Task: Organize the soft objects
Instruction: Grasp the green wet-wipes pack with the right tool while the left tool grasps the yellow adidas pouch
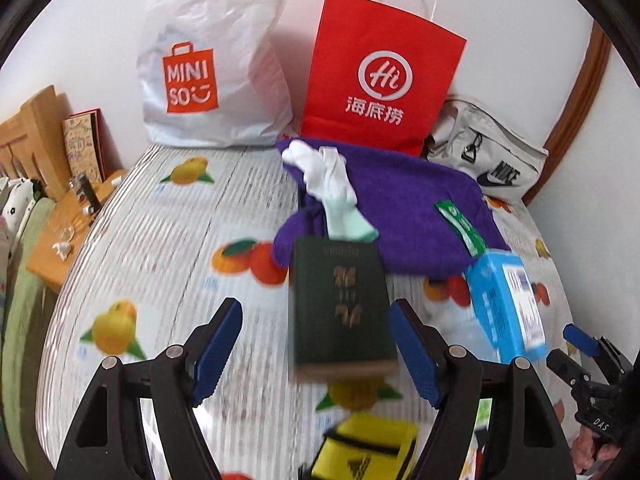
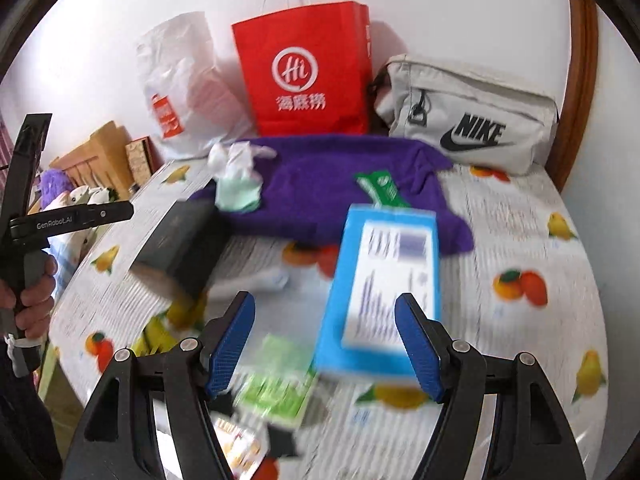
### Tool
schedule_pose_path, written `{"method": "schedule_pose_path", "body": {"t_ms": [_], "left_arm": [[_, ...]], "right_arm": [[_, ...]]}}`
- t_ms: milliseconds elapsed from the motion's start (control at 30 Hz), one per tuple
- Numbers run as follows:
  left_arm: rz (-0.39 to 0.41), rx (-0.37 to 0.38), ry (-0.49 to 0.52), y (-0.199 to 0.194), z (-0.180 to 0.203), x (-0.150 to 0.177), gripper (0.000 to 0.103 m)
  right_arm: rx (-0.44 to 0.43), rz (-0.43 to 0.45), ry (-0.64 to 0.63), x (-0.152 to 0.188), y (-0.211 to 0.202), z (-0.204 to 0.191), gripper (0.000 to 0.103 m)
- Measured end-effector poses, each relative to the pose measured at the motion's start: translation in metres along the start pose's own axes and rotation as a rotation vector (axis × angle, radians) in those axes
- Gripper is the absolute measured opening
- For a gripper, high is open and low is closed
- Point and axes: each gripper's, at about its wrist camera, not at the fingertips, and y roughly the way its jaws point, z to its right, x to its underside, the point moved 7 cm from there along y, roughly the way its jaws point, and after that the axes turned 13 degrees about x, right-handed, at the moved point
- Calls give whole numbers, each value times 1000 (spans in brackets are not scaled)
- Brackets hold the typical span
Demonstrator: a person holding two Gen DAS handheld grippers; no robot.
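A purple towel (image 1: 404, 208) (image 2: 340, 184) lies on the fruit-print table cover, with white and mint socks (image 1: 336, 192) (image 2: 236, 180) on its left end and a green packet (image 1: 464, 228) (image 2: 380, 188) on it. A dark green book (image 1: 340, 312) (image 2: 180, 248) stands in front of my left gripper (image 1: 316, 348), which is open and empty. A blue box (image 2: 384, 288) (image 1: 508, 304) lies in front of my right gripper (image 2: 324, 340), also open and empty. A yellow pouch (image 1: 364, 452) lies below the left gripper.
Against the wall stand a white Miniso bag (image 1: 200, 68), a red paper bag (image 1: 380, 76) (image 2: 308, 76) and a grey Nike pouch (image 2: 468, 116). A green-white packet (image 2: 276, 384) lies near the right gripper. A wooden shelf (image 1: 60, 208) is at the left.
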Motion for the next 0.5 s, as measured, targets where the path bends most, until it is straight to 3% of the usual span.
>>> {"method": "schedule_pose_path", "body": {"t_ms": [233,500], "left_arm": [[-19,23,-27,-8,-2,41,74],[-63,25,-58,-4,-17,78,75]], "right_arm": [[-4,-46,4,49,-13,-11,72],[-11,-124,30,87,13,-33,72]]}}
